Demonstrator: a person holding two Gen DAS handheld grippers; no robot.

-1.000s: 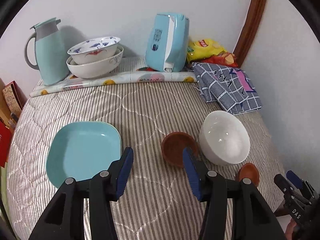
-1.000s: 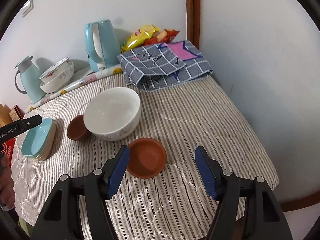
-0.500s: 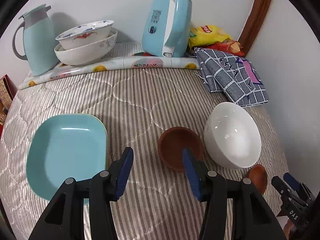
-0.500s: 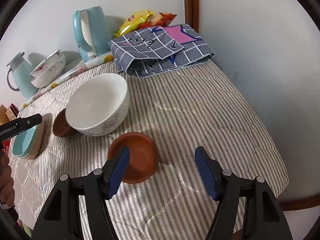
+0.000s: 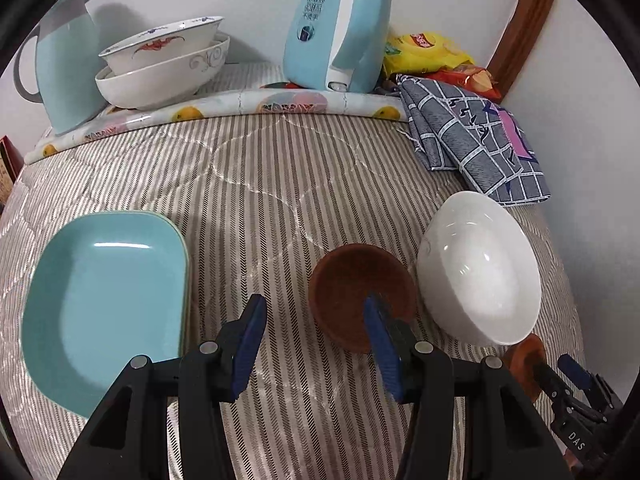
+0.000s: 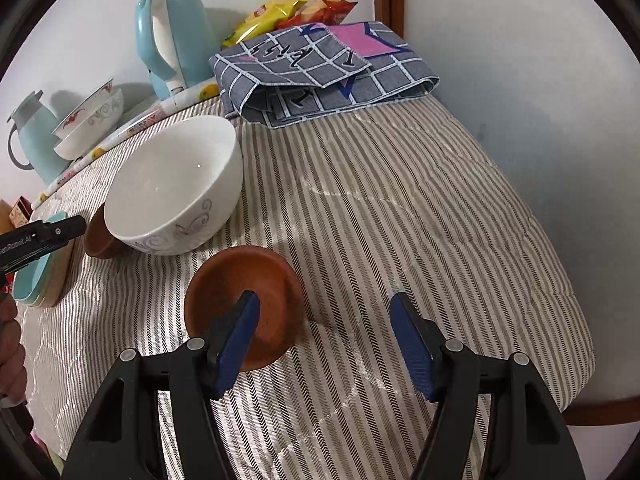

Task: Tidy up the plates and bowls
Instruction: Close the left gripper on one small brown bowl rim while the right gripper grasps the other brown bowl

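On the striped tablecloth, the left wrist view shows a stack of teal plates [image 5: 104,300] at left, a dark brown small bowl [image 5: 356,284] in the middle and a white bowl [image 5: 480,272] to its right. My left gripper [image 5: 314,312] is open. Its right finger hangs over the dark bowl's inside, so the bowl's left rim lies between the jaws, unpressed. My right gripper [image 6: 324,308] is open too. Its left finger hovers over a shallow orange-brown dish [image 6: 244,304], whose right rim lies between the fingers. The white bowl [image 6: 172,184] stands just behind that dish.
Two stacked patterned bowls [image 5: 160,64], a teal jug [image 5: 60,72] and a teal kettle [image 5: 340,28] line the back wall on a rolled mat. Snack bags [image 5: 428,52] and a folded checked cloth [image 6: 320,68] fill the far right corner. The table's edge runs close on the right.
Both grippers have sunk and come closer to the table. The dark bowl and the orange-brown dish now sit under a finger of each. Neither gripper's opening has changed.
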